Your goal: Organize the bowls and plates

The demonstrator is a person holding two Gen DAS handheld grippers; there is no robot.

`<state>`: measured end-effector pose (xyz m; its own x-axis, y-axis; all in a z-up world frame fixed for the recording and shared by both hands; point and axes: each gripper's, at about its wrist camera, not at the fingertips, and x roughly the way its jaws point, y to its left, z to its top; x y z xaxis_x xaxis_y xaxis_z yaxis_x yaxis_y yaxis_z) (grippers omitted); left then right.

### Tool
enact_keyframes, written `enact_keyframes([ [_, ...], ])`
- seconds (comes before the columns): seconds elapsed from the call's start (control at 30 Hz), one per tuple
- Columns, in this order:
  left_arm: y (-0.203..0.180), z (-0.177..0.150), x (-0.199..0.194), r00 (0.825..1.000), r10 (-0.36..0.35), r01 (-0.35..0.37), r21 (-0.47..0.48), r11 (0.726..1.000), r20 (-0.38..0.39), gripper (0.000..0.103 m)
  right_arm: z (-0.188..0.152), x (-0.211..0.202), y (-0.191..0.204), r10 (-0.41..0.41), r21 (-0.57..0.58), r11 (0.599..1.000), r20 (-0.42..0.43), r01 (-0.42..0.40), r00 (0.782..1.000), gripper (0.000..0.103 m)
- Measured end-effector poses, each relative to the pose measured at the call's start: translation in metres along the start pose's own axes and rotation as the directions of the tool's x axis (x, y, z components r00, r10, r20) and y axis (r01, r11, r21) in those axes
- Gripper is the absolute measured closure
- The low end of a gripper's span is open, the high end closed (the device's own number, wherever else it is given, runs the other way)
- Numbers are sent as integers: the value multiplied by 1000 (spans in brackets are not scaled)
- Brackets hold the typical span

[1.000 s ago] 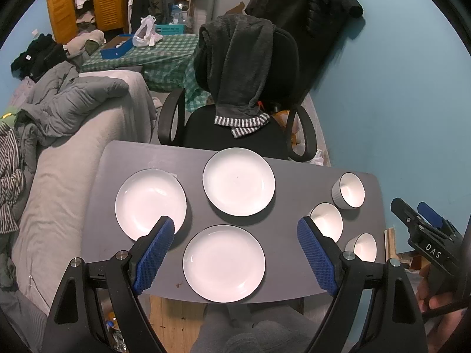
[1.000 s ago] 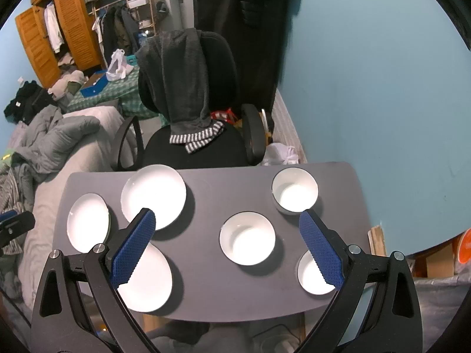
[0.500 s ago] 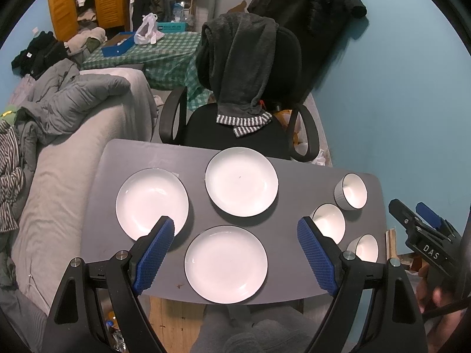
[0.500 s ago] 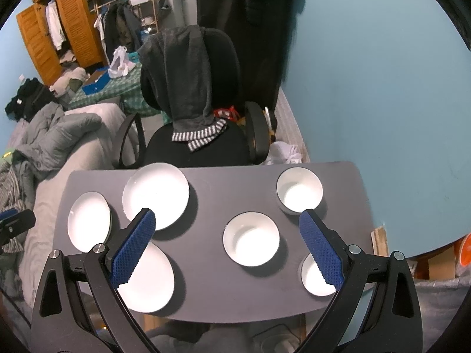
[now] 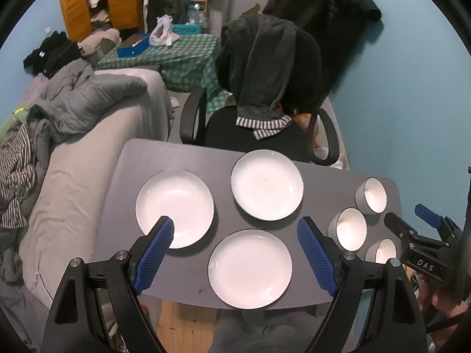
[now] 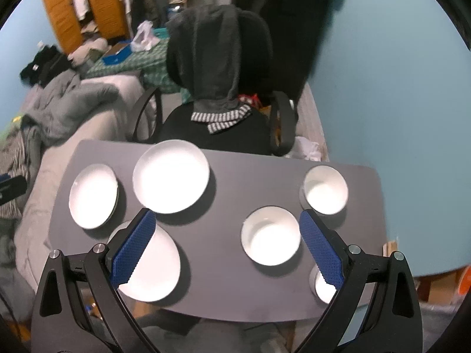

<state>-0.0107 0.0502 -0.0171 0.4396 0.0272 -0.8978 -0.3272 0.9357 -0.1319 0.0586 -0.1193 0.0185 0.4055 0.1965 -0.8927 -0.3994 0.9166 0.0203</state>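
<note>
Grey table carries three white plates and three white bowls, none stacked, same layout as a second ago. Both cameras now sit a little closer to the tabletop than in the earlier frames; the dishes themselves have not shifted.

Left gripper: jaws wide apart, holding nothing. Near plate lies between the blue pads, below them on the table. Left plate is partly behind the left pad tip. Far plate lies beyond the jaws, by the office chair draped with a dark garment.

Right gripper: jaws also wide apart, empty. Middle bowl lies between its pads, nearer the right one, just beside it in the view. Far bowl lies beyond the right pad tip. Near bowl is partly hidden behind the right finger, at the table's near right corner. In this view the near plate is partly covered by the left pad.

The three bowls run in a line along the table's right end, each apart from the next. Plates fill the left and centre in a triangle, edges close, contact not clear.

Right gripper's body shows at the right edge of the left view, a hand beneath it.
</note>
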Motion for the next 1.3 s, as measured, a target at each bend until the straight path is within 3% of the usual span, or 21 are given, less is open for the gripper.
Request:
enact_keyframes([
  [0.4,39,-19,20,997,43,-47,-59,997,-56,16,4,35,36,114,-37,992,-74,-117,991,6],
  [0.77,56,-36,47,993,51,-55,-37,998,-108,16,-9,72,73,166,-115,977,-134,-182,977,6],
  [1.3,66,-72,117,975,6,-7,-2,1000,-224,16,-47,137,90,157,-158,968,-240,-198,958,6],
])
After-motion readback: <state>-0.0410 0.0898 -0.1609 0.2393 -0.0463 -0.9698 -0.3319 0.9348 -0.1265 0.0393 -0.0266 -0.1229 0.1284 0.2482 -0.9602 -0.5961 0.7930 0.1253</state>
